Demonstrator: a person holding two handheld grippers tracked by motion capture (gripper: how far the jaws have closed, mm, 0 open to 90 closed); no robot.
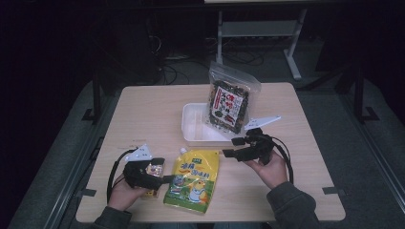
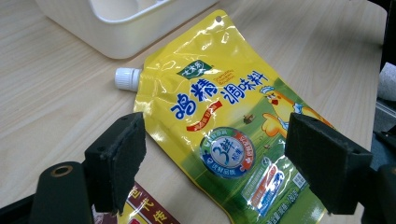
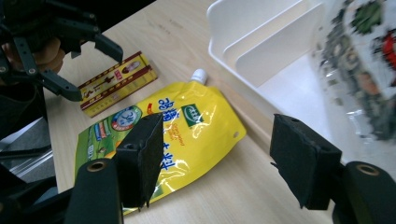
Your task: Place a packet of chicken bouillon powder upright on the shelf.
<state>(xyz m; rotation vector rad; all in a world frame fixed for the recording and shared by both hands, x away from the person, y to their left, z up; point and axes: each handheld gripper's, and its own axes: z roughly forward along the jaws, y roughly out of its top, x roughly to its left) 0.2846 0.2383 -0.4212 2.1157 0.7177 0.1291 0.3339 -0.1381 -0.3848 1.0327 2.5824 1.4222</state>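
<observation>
yellow pouch point(image 2: 224, 135) flat below open left gripper point(image 2: 215, 154) jaws

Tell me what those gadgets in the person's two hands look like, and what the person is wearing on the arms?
Each hand-held gripper, left and right, is a black frame with two arms ending in flat, black foam-like pads. A pale three-cornered plate sits on top of each, and a black cable loops from each body. Round metal-ringed holes mark the jaw arms. The sleeves are dark grey-green.

Blk jaws w/ foam pads, grey sleeves point(image 1: 291, 202)
</observation>
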